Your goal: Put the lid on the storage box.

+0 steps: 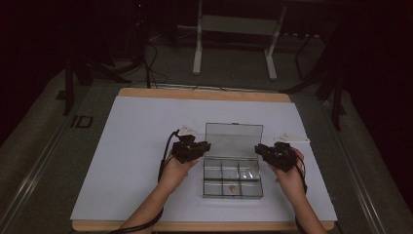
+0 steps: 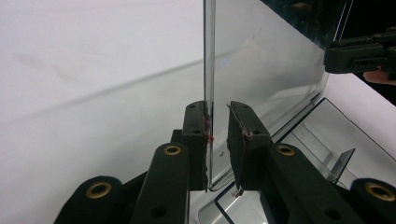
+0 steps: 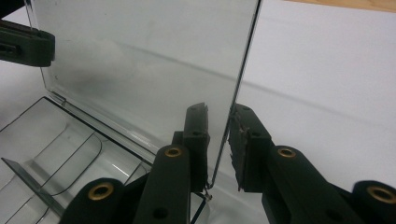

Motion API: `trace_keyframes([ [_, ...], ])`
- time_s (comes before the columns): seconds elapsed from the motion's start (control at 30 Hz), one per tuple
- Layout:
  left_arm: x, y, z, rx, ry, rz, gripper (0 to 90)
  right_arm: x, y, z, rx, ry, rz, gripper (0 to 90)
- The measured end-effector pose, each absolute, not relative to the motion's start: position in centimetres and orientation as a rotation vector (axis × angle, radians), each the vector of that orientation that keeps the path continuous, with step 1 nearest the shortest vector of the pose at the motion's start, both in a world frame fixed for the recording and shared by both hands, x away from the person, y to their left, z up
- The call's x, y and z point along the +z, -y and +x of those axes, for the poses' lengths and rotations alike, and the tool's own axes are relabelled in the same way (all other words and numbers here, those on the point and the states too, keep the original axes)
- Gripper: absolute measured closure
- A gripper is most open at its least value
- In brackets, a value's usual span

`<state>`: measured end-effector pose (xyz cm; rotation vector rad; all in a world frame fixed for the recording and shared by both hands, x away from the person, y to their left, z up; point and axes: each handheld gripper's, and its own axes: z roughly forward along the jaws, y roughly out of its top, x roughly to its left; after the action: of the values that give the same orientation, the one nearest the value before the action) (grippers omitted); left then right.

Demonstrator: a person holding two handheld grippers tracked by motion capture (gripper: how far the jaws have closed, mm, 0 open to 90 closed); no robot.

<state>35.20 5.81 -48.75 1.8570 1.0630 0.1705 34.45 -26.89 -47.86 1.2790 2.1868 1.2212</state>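
High view: left gripper (image 1: 202, 146), right gripper (image 1: 259, 148) fingers straddle upright lid (image 1: 234, 139), not clamped; white table (image 1: 131, 161).

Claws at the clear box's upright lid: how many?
2. The left claw straddles the lid's left edge; the right claw straddles its right edge, both low down.

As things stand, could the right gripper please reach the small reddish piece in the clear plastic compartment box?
Probably yes: the reddish piece lies in an uncovered front compartment, lid upright. But the right gripper straddles the lid's edge and must back off first.
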Motion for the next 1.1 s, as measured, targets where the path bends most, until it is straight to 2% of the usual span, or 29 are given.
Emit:
trace_keyframes([
  [1.1, -47.8, -6.1, 32.4, 0.288, -0.954, 1.893, 75.4, -47.2, 27.5, 32.4, 1.286, -2.199, 1.191, 75.7],
])
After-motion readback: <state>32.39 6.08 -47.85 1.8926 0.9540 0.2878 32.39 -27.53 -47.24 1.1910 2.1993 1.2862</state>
